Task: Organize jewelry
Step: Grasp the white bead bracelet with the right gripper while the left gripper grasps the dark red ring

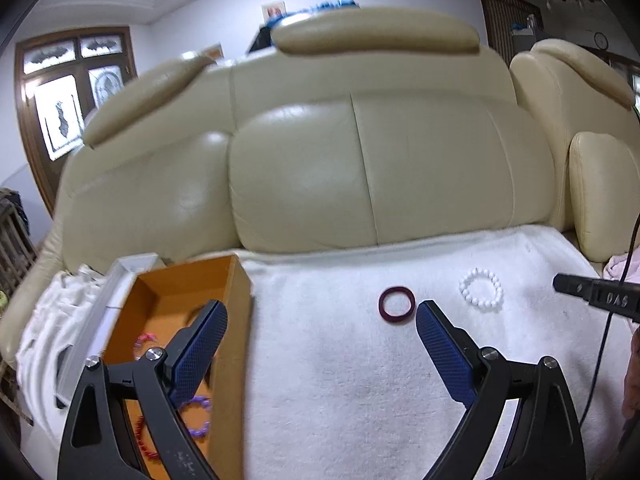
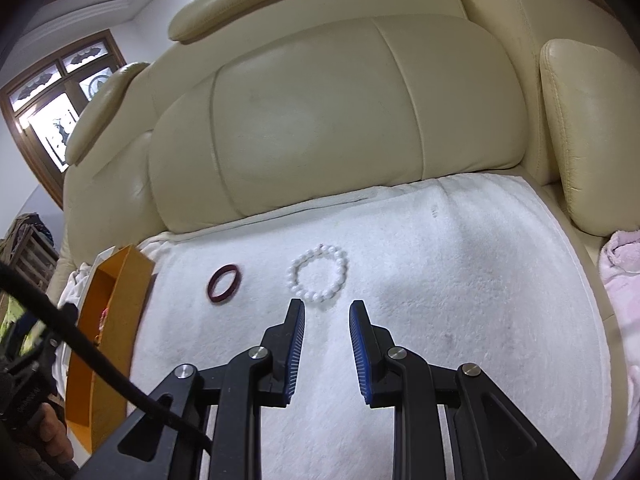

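Far to the left of our left claw [image 1: 322,314] a white tray [image 1: 120,280] edges an open orange cardboard box [image 1: 236,312], rectangular and smooth-walled. The claw's left finger crosses in front of the box. Inside it we see beaded bracelets: a pink one [image 1: 144,342] beyond that finger, a purple one [image 1: 198,416] and a red one [image 1: 144,440] lower down, beside the finger's base. The left claw stands wide open and holds nothing; its blue pads are cross-hatched rubber set on black plastic arms.

Just ahead of the left claw's right fingertip, almost touching it in the picture, a dark maroon bangle [image 1: 396,305], smooth and flat-rimmed, lies on the fluffy white towel [image 1: 340,380] spread over the seat of a cream leather sofa [image 1: 360,168]. Further right of it lies a bracelet of round, glossy white beads [image 1: 481,290], and past that the tip of the right claw [image 1: 576,294] enters from the edge.

The right wrist view shows the box from its outer side only, so its contents are mostly hidden there. Here the white bead bracelet lies just ahead of the right claw, between its fingers' lines and slightly left, with the maroon bangle further left. The right claw is partly open, its ribbed blue pads apart and empty. To its right a pale pink cloth [image 2: 622,256] bunches at the seat's edge, which the left view barely catches.
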The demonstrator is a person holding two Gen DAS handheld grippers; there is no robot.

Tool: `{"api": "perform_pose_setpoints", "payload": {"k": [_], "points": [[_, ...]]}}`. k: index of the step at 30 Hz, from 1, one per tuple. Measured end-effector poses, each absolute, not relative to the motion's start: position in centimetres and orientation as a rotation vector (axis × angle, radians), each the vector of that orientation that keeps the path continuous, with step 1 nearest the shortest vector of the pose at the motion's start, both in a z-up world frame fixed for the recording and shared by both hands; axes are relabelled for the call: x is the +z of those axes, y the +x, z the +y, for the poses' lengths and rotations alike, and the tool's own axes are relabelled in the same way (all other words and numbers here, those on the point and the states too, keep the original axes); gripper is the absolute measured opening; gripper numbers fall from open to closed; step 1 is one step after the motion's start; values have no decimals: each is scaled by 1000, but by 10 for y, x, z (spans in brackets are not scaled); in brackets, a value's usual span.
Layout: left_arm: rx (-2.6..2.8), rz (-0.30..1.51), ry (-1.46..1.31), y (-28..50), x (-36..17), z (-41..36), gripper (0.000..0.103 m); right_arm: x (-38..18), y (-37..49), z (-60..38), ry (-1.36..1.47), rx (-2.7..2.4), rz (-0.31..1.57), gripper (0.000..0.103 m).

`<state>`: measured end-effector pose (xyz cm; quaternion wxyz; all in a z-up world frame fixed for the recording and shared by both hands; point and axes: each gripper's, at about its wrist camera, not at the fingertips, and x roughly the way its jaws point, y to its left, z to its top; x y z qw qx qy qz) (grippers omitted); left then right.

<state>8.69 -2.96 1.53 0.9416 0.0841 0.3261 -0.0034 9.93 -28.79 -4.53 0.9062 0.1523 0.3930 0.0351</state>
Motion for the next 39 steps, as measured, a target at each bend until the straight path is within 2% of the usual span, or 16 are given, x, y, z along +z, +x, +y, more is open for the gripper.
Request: {"api": "perform_pose_setpoints", "payload": {"k": [8,16,26,29,31,32,35,39], "points": [[-17,805,140,145,-43,-20,95,-79,144,-296,348,51,880,25],[-62,840,145,182,-64,-36,95,-98,182,-281,321,-14,921,25],[-139,873,165,200,-83,-55,94,-111,194,-250,129,-75,905,25],[-177,893,167,202,-89,-60,78,-111,192,-237,63,-75,885,24],[-207,919,147,205,-95,-61,60,-112,192,-235,55,-70,875,19],[-225,933,126,206,-98,-61,57,-112,191,-234,56,-66,872,14],[-241,919,109,207,-98,-61,52,-109,186,-230,45,-62,865,11],[-267,905,89,207,-98,-60,27,-106,182,-228,45,-55,857,11]]}}
